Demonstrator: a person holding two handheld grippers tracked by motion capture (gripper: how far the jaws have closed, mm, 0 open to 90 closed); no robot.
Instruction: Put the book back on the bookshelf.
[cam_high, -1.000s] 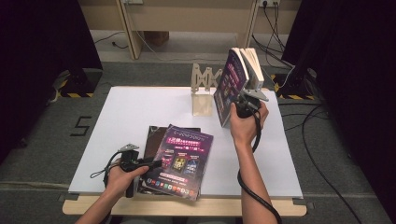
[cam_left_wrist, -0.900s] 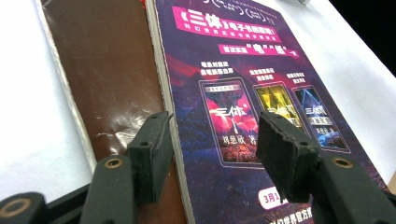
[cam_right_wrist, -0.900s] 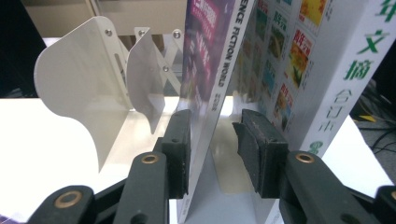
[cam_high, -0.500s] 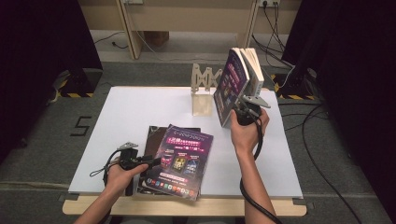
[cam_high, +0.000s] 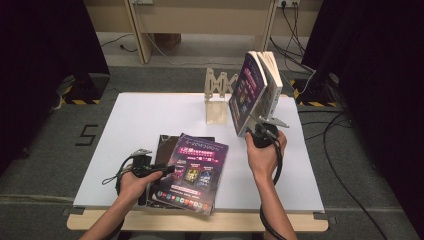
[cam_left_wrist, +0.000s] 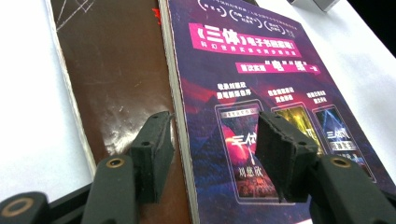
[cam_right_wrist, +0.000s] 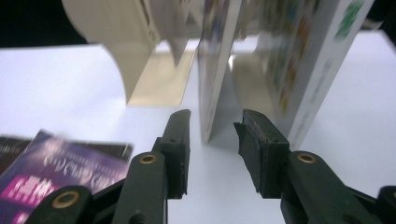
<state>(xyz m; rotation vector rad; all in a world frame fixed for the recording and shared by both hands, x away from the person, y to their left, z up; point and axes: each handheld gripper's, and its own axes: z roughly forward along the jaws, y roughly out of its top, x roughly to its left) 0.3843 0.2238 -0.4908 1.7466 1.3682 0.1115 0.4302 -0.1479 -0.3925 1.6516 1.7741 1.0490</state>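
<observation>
Both pairs of jaws are standing apart, gripping nothing. The right gripper (cam_high: 258, 131) is sitting at the near bottom edge of two books (cam_high: 256, 90) standing upright at the far right of the table (cam_high: 125, 120). In the right gripper view its jaws are straddling the bottom edge of the purple book (cam_right_wrist: 215, 65), with clear air on both sides, so they seem placed either for closing on it or for backing off. The white book (cam_right_wrist: 313, 70) is standing just right of it, the two leaning together at the top. Just left of them a wooden bookend (cam_high: 219, 97) is waiting, probably as the support the books are meant to lean on.

The left gripper (cam_high: 150, 170) is hovering low over the near-left stack, where a purple-covered book (cam_left_wrist: 261, 93) is lying on a brown book (cam_left_wrist: 112, 70). Its jaws are spanning the top book's spine edge, likely lining up for picking it up next. The stack is lying well apart from the upright pair.
</observation>
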